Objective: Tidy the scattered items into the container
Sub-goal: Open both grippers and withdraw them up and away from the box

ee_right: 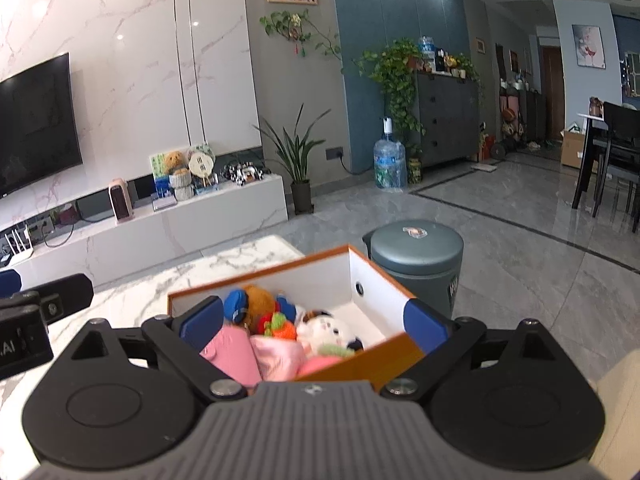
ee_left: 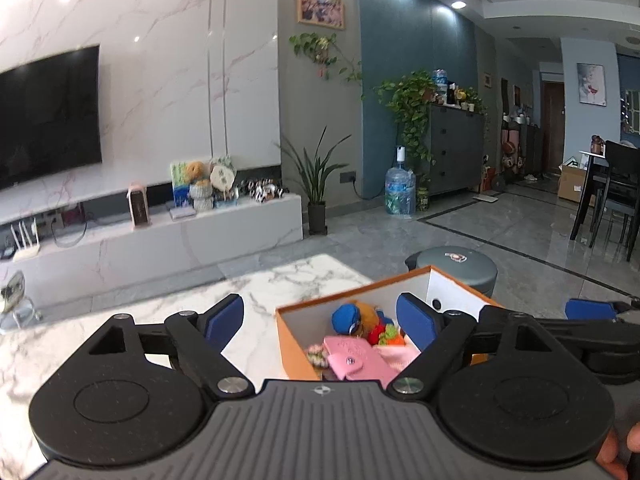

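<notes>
Both tongs (ee_left: 320,320) (ee_right: 312,320) wide apart, empty, above box rim (ee_right: 256,280).

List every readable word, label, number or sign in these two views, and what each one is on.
"AI": white letters on the left gripper's black body at the frame edge in the right wrist view, cut off.
Embossed lettering on the pink wallet in the orange box: too blurred to read.
Water jug label: too small.
Sticker on the grey stool: unreadable.
</notes>
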Available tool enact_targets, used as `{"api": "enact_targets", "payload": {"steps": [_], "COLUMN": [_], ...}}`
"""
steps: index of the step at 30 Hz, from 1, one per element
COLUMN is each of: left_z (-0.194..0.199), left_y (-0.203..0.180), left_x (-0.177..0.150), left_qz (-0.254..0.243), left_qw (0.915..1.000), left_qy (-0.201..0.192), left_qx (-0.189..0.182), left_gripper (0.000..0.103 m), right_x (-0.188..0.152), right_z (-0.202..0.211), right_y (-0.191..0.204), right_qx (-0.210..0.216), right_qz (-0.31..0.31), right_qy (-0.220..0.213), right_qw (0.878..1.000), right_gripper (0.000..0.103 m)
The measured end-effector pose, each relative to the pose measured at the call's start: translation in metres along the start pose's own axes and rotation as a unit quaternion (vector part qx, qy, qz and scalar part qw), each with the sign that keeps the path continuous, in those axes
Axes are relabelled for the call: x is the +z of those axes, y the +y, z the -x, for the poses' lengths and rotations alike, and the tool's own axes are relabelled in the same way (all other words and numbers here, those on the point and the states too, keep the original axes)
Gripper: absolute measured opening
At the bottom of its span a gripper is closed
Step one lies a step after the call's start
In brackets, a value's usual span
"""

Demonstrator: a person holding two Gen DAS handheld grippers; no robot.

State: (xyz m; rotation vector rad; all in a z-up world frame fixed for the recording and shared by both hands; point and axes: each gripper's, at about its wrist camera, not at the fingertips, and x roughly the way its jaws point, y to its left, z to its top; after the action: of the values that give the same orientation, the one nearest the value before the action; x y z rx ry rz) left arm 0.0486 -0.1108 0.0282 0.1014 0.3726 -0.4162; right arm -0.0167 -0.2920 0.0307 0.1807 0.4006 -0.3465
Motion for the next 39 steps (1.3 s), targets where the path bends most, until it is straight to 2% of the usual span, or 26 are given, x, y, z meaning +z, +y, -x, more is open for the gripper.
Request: {"api": "enact_targets", "payload": {"steps": [4,8,12,16,22,39], "left_z": [0.0,-0.002,-0.005,-0.004,-0.002,0.003], "left_y": [0.006,0.011,0.021,0.031,0.038,0.041], "left_x": [-0.013,-0.029,-0.045,-0.055,-0.062,-0.064], "left_qz": [0.005,0.005,0.027,0.041,0.049,0.054], "left_qw": [0.9999,0.9991,0.9967,0.9947,0.9933,0.9929], "left_qy": [0.014,0.04,0.074,0.091,0.1,0.099], "left_qx": [-0.003,0.013,0.018,0.026,0.032,0.037], "left_gripper": [0.099,0.099,0.099,0.099,0.099,0.099], "right_x": [-0.013,-0.028,-0.043,-0.054,-0.064,-0.065], "right_z": [0.004,0.01,0.012,0.01,0.008,0.003], "right_y": [0.004,0.009,0.018,0.025,0.035,0.044], "right_qx": [-0.002,-0.001,0.003,0.004,0.0,-0.009], "right_qz": [0.005,0.007,0.012,0.014,0.026,0.037], "right_qy": [0.015,0.032,0.05,0.062,0.07,0.071], "right_qw": [1.0,0.999,0.999,0.998,0.997,0.997], "right_gripper": [0.098,0.098,0.098,0.098,0.098,0.098]}}
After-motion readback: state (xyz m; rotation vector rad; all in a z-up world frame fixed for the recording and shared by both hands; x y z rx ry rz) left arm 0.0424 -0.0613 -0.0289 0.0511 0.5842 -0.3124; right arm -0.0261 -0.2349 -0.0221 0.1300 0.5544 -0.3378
